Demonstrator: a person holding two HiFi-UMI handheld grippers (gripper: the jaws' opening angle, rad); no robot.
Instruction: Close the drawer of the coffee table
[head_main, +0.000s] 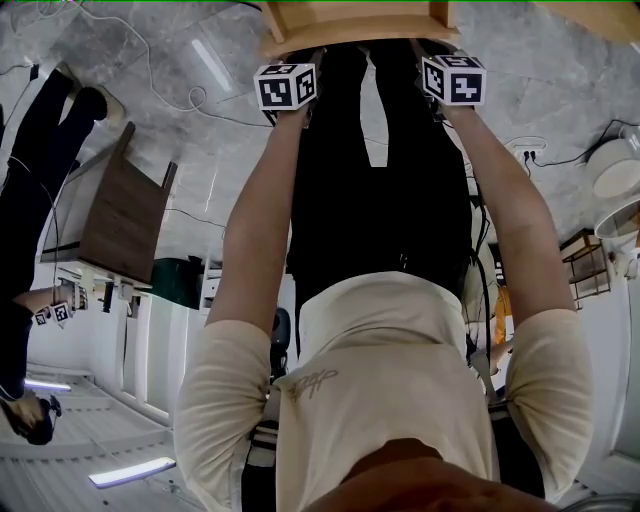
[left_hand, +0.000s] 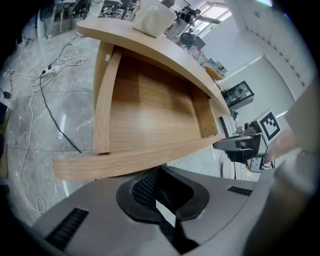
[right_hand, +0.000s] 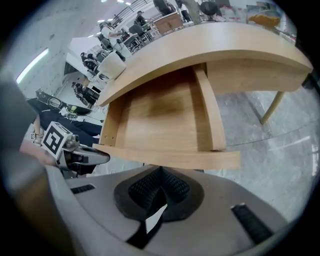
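Set your left tongs (left_hand: 161, 174) and right tongs (right_hand: 159, 175), both pressed together and empty, against the drawer front (left_hand: 135, 159); push evenly, straight in.

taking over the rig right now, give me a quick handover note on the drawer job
Left gripper: jaws together, holding nothing, tips right at the drawer front.
Right gripper: jaws together, holding nothing, further along the same front panel.
Drawer: pulled well out from under the coffee table top, and nothing shows inside it.
Done: both grippers are lined up at the front panel. Whether they actually touch it can't be told.
Left: probably a level push with both grippers until the front sits under the tabletop.
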